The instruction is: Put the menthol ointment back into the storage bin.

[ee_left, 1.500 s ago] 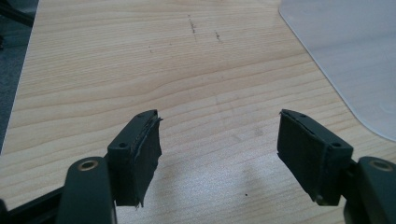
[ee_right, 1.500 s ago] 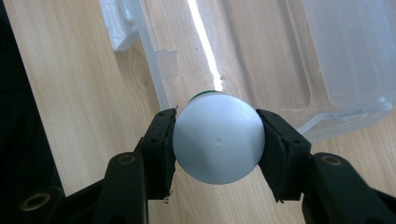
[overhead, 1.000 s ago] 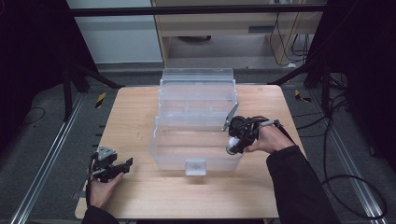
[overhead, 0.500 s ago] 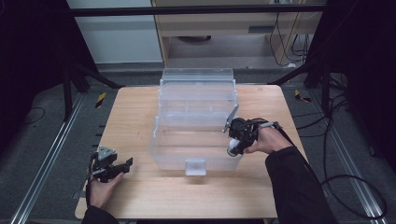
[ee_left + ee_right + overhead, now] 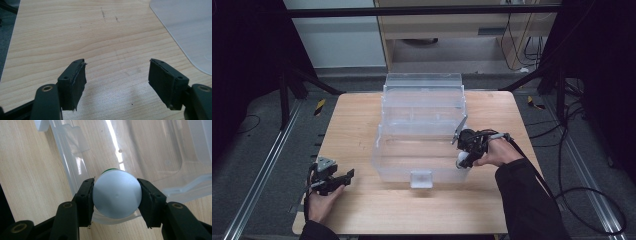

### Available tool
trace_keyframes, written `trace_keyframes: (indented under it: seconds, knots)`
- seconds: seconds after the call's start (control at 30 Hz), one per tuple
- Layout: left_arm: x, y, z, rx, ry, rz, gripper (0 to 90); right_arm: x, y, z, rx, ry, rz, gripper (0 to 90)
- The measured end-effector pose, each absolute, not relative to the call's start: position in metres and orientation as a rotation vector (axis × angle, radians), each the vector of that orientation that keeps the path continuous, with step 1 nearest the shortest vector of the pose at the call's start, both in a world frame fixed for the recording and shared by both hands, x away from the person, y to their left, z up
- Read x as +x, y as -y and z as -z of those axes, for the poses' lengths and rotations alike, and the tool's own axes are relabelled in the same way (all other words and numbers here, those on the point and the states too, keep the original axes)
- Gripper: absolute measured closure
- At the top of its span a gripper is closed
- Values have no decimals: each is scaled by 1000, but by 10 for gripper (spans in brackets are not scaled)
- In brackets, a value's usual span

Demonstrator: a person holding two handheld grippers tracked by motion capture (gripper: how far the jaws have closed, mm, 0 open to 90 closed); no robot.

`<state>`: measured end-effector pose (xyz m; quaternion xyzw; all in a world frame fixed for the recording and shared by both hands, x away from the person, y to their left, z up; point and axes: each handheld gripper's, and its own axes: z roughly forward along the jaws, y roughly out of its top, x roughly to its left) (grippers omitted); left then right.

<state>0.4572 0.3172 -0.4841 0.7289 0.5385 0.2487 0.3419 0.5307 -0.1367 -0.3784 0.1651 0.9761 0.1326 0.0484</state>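
Observation:
A tiered set of clear plastic bins (image 5: 384,161) stands in the middle of the wooden table (image 5: 362,210). My right gripper (image 5: 463,159) is shut on a white round-bottomed container (image 5: 116,193) with a bit of green showing behind it. It holds the container right over the front bin's right rim (image 5: 65,165), pointing down into the bin. My left gripper (image 5: 343,176) rests at the table's front left, held by a hand. Its jaws stand open over bare wood (image 5: 117,62), and a corner of the clear bin (image 5: 190,32) shows to its right.
The front bin has a small white latch (image 5: 421,178) on its near wall. Taller clear bins (image 5: 422,95) rise behind it. Black frame legs and cables lie on the floor around the table, and a cabinet (image 5: 447,30) stands behind.

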Motion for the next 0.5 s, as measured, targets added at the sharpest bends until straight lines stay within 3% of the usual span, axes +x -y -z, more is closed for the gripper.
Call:
trace_keyframes:
  seconds: [0.5]
  knots:
    - [457, -317, 485, 1897, -1400, -647, 297, 533, 138, 389, 519, -2985, -397, 504]
